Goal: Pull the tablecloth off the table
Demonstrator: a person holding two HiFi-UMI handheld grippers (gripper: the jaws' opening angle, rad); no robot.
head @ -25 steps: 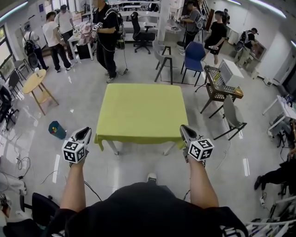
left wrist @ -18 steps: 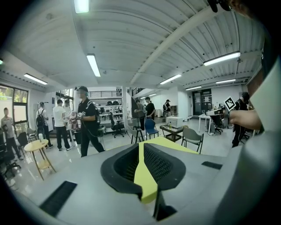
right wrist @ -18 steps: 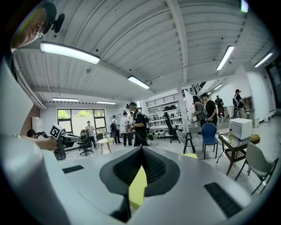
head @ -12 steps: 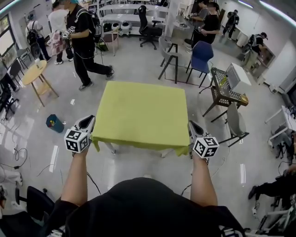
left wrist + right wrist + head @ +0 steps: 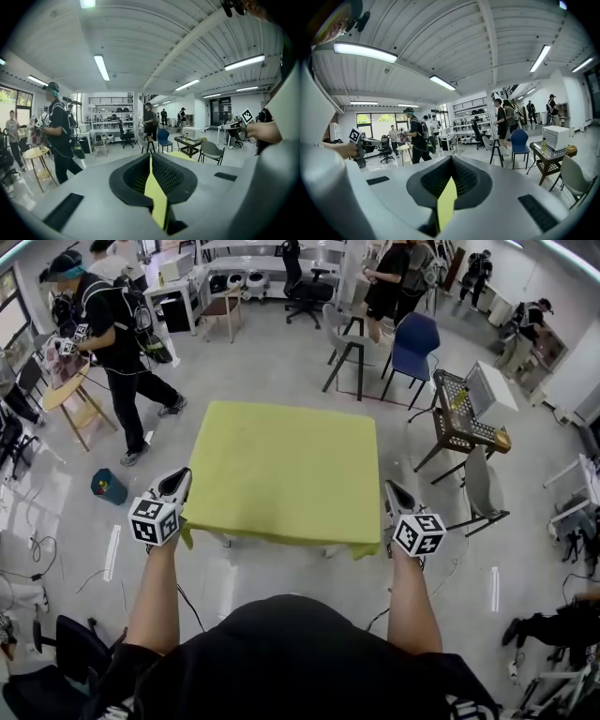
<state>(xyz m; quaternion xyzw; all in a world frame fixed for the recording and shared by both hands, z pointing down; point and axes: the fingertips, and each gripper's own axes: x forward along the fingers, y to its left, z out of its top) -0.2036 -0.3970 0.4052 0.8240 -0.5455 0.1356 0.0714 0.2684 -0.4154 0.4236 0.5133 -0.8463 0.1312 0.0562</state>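
Observation:
A yellow-green tablecloth covers the square table in the middle of the head view. My left gripper is at the cloth's near left corner, its jaws closing tight on a fold of the tablecloth. At the near right corner my right gripper is shut on the cloth too. A yellow strip of tablecloth is pinched between the right gripper's jaws. The near hem hangs stretched between the two grippers. The table legs are mostly hidden under the cloth.
A person in black walks at the far left beside a small round wooden table. A teal bin stands on the floor to the left. A blue chair, a wire cart and a grey chair stand to the right.
Both grippers have come up to the cloth's near corners, and the near hem now looks drawn out between them. The person in black has walked from the back to the left.

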